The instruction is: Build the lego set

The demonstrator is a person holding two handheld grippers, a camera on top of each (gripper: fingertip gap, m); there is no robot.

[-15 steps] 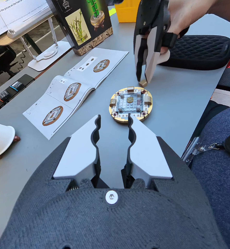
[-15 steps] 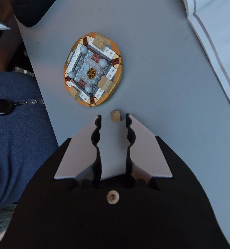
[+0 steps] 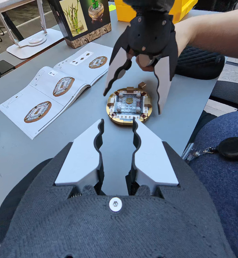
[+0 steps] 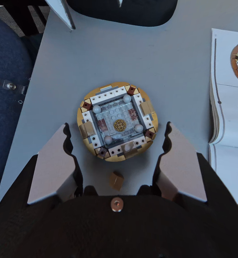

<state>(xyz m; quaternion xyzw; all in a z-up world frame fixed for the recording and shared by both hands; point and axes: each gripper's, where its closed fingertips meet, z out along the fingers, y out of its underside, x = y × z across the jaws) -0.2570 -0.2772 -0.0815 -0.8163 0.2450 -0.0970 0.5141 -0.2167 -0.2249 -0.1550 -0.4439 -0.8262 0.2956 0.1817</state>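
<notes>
Now, starting at your left, the open instruction booklet is lying flat on the grey table, with the set's box standing upright behind it. Your left gripper is hovering low with its jaws parted and nothing between them, its right fingertip sitting just at the near rim of the round gold-edged lego base. Moving right, your right gripper is hanging over that base with its jaws spread wide, one finger on either side of it, gripping nothing. A loose tan brick is lying on the table just beside the base's far edge, apart from both fingers.
</notes>
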